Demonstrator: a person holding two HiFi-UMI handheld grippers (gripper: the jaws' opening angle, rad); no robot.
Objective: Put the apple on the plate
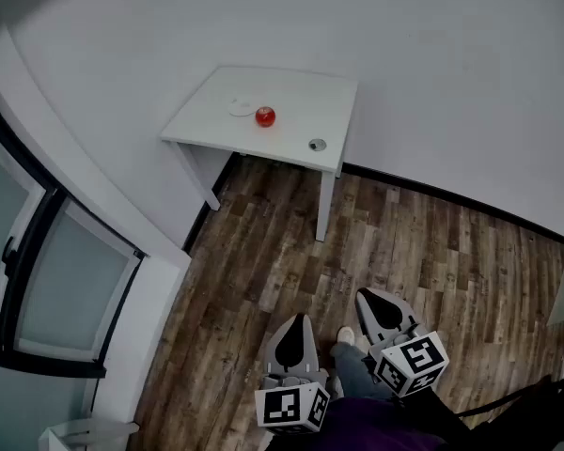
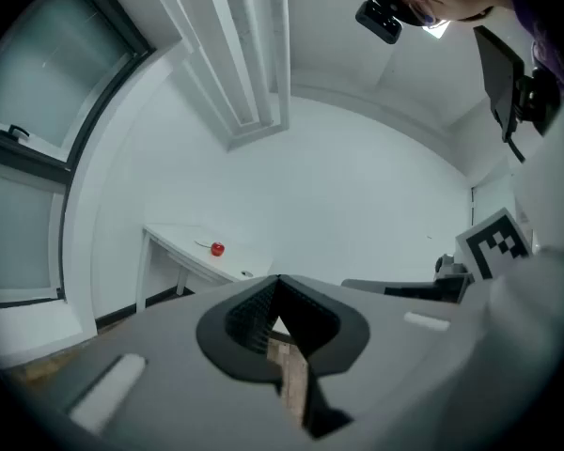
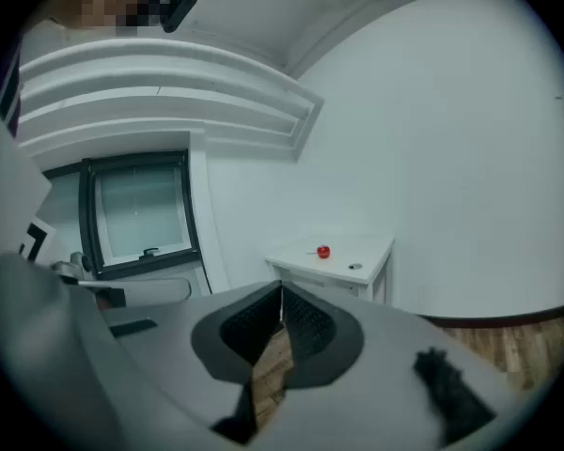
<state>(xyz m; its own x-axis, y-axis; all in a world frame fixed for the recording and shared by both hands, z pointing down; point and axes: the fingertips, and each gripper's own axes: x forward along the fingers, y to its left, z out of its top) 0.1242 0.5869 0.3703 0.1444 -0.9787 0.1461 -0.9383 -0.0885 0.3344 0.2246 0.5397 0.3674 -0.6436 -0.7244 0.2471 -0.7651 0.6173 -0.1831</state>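
Observation:
A red apple (image 1: 264,116) rests on a small white table (image 1: 301,92) far across the room, just right of a white plate (image 1: 241,107). Both grippers are held low over the wooden floor, well short of the table. My left gripper (image 1: 300,319) is shut with nothing in it, and my right gripper (image 1: 364,295) beside it is shut and empty too. In the left gripper view the apple (image 2: 217,249) shows small above the closed jaw tips of the left gripper (image 2: 278,279). In the right gripper view the apple (image 3: 323,251) sits beyond the right gripper (image 3: 281,288).
A small round grey object (image 1: 317,145) lies near the table's front right corner. The table stands against a white wall. A dark-framed window (image 1: 38,280) and its sill run along the left. Wooden floor (image 1: 376,242) stretches between me and the table. A shoe (image 1: 346,334) shows between the grippers.

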